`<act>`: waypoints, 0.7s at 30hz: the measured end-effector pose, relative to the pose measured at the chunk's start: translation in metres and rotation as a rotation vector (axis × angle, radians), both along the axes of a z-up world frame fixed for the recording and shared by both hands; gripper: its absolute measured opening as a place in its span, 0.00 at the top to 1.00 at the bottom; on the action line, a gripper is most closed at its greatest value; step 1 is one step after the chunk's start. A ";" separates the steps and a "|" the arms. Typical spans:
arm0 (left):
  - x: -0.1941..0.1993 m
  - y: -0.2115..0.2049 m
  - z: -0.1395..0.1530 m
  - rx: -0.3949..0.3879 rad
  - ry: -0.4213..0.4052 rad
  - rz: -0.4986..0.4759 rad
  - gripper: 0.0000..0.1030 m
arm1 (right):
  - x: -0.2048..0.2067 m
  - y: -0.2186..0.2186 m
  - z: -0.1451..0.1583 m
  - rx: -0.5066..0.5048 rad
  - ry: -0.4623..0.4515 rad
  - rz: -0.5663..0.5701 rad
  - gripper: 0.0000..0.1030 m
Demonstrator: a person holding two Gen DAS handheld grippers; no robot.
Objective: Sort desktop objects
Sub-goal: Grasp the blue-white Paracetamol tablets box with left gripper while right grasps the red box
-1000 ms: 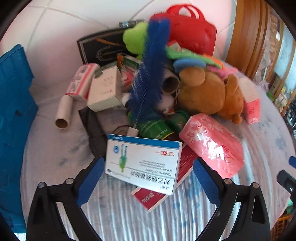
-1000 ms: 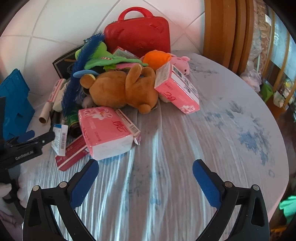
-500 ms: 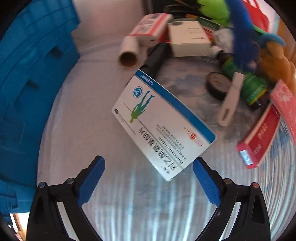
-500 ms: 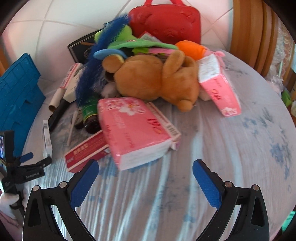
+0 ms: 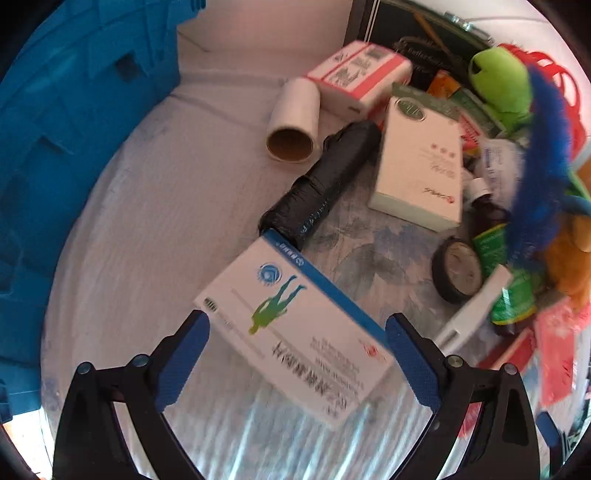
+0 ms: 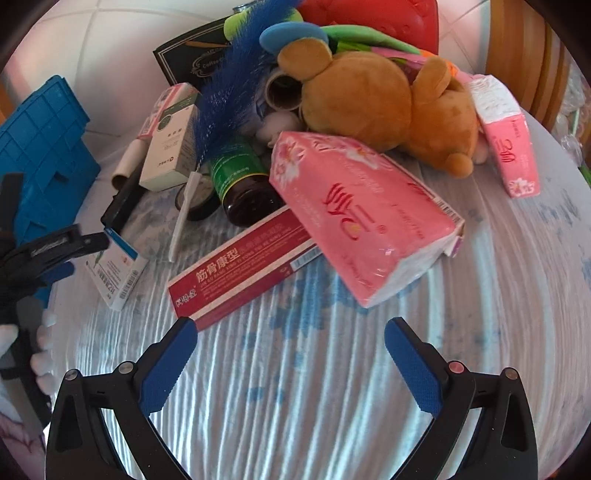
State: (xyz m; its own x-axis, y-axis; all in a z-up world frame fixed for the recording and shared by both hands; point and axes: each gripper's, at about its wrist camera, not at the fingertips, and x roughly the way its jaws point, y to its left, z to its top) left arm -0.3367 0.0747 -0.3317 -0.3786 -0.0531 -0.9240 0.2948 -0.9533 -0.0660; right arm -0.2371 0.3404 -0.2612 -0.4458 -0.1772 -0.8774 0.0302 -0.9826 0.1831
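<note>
A white and blue medicine box [image 5: 295, 332] lies flat on the cloth-covered table between the wide-open jaws of my left gripper [image 5: 295, 354]; I cannot tell whether the pads touch it. It also shows in the right wrist view [image 6: 114, 273], with the left gripper [image 6: 48, 254] over it. My right gripper [image 6: 288, 362] is open and empty above bare cloth, in front of a red medicine box [image 6: 243, 269] and a pink tissue pack [image 6: 362, 218].
A blue crate [image 5: 55, 184] stands at the left. The pile behind holds a black folded umbrella [image 5: 321, 188], a paper roll [image 5: 293, 122], a white box [image 5: 421, 166], a tape roll [image 5: 458, 269], green bottles [image 6: 240, 184], a blue brush [image 6: 236, 85], a brown teddy bear [image 6: 376, 103], a red case [image 6: 369, 18].
My left gripper swung left toward the crate and down over the white and blue box. My right gripper moved closer to the pile, toward the red box and the pink tissue pack.
</note>
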 end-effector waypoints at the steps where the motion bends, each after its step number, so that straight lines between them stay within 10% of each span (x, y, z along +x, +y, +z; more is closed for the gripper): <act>1: -0.006 0.004 -0.008 -0.019 -0.018 -0.006 0.05 | -0.004 -0.004 -0.003 0.000 -0.007 -0.006 0.00; 8: 0.012 0.028 -0.025 -0.230 0.008 -0.179 0.02 | -0.029 -0.020 -0.017 -0.009 -0.041 -0.055 0.00; 12: 0.031 -0.002 -0.037 -0.042 0.012 -0.131 0.00 | -0.041 -0.029 -0.024 -0.036 -0.049 -0.118 0.00; 21: 0.037 0.005 -0.039 -0.069 0.041 -0.148 0.00 | -0.061 -0.074 -0.047 0.125 -0.042 -0.098 0.00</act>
